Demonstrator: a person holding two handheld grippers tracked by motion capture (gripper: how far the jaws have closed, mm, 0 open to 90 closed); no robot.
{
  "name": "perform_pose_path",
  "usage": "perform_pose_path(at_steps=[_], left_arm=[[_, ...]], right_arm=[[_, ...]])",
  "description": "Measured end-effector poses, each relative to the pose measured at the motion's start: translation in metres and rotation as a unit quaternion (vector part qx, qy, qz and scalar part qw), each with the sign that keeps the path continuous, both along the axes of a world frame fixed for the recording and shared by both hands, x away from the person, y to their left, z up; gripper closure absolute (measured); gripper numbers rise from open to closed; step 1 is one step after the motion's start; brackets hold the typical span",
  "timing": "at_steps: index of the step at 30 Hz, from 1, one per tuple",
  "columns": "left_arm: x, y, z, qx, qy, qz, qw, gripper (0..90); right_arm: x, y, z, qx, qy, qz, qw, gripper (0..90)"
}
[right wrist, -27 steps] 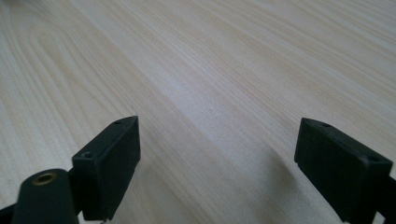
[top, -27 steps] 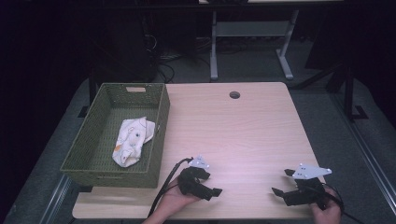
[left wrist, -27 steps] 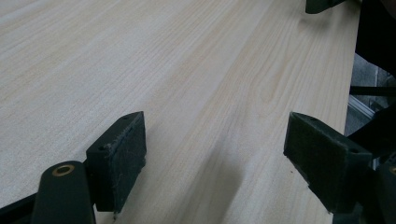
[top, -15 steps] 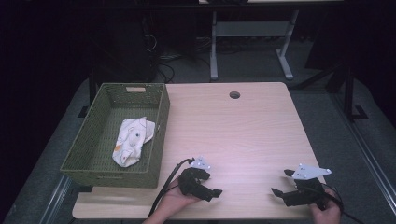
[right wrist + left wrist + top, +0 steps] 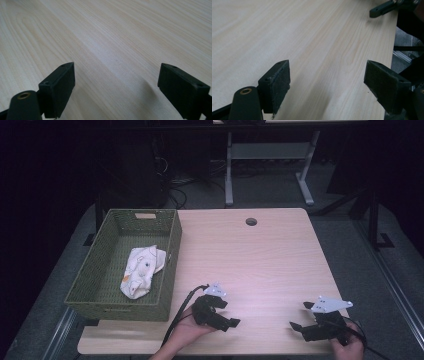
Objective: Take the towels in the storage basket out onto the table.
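Note:
My left gripper rests low over the light wooden table near its front edge, held by a hand, with its jaws pointing right. In the left gripper view the left gripper stands open, only bare wood between its pads. My right gripper sits at the front right corner, jaws pointing left toward the other one. The right gripper is open too, with nothing between the jaws. One of its jaw tips shows at the top right of the left gripper view.
A green woven basket stands on the table's left side with a crumpled white cloth inside. A round cable hole lies near the far edge. Dark floor, cables and a metal frame lie beyond the table.

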State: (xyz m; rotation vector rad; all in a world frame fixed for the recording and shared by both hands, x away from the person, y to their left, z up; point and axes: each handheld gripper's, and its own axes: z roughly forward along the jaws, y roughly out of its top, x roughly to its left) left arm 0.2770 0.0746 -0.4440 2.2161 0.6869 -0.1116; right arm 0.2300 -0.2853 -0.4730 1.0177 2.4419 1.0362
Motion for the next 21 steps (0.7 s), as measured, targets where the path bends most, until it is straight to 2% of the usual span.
perform_pose_path(at_steps=[1,2,6,10,20,21], left_arm=[[0.003,0.000,0.007,-0.003,-0.002,0.002,1.0000,20.8],[0.003,0.000,0.007,-0.003,-0.002,0.002,1.0000,20.8],[0.011,0.000,0.025,0.003,-0.004,0.000,1.0000,20.9],[0.021,0.005,0.044,0.004,-0.005,0.006,1.0000,20.8],[0.045,0.042,0.091,-0.001,0.000,0.027,0.9996,20.7],[0.048,0.049,0.100,0.000,0.002,0.030,0.9995,20.7]], right_arm=[[0.000,0.000,0.000,-0.001,0.002,-0.001,1.0000,14.0],[0.000,0.000,-0.001,0.002,0.004,-0.001,1.0000,14.0],[-0.001,0.000,-0.001,0.000,0.005,-0.002,1.0000,14.0],[-0.001,0.000,0.000,0.003,0.004,-0.003,1.0000,14.0],[-0.001,-0.001,0.000,-0.001,0.002,-0.001,1.0000,14.0],[-0.001,-0.001,0.000,-0.001,0.001,-0.001,1.0000,14.0]])
